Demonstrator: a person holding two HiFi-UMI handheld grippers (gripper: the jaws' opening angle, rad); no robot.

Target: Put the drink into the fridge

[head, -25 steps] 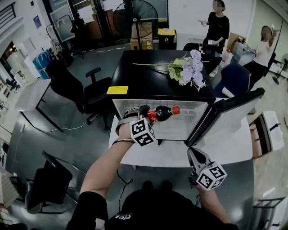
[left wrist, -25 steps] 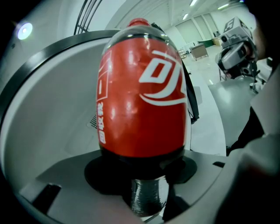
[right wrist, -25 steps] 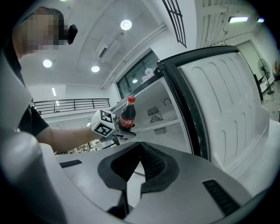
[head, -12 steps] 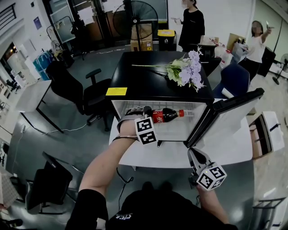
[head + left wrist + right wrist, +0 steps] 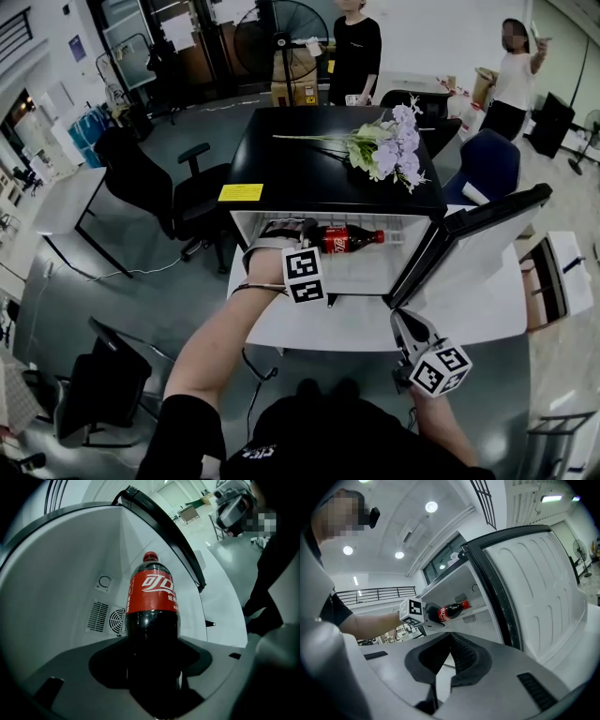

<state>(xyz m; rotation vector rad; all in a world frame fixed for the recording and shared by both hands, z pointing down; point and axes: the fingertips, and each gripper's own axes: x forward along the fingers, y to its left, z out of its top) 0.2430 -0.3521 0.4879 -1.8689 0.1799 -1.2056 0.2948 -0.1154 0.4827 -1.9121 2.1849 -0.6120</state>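
- Placing step: left gripper (image 5: pixel 296 238) is reaching into the open fridge (image 5: pixel 375 269), holding the cola bottle (image 5: pixel 345 238) by its base, cap pointing right.
- Its fingers are opening around the bottle, pads looking in contact with it.
- Right gripper (image 5: pixel 405 328) is hanging near the door (image 5: pixel 478 239), fingers together, empty.
- Next: probably settling the bottle on the shelf (image 5: pixel 480 607) before the full release, then backing out.

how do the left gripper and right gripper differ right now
The left gripper reaches into the fridge; the right gripper hangs outside it. The left gripper has the cola bottle between its opening jaws; the right gripper's jaws are together on nothing. Both are the same grey two-jaw design.
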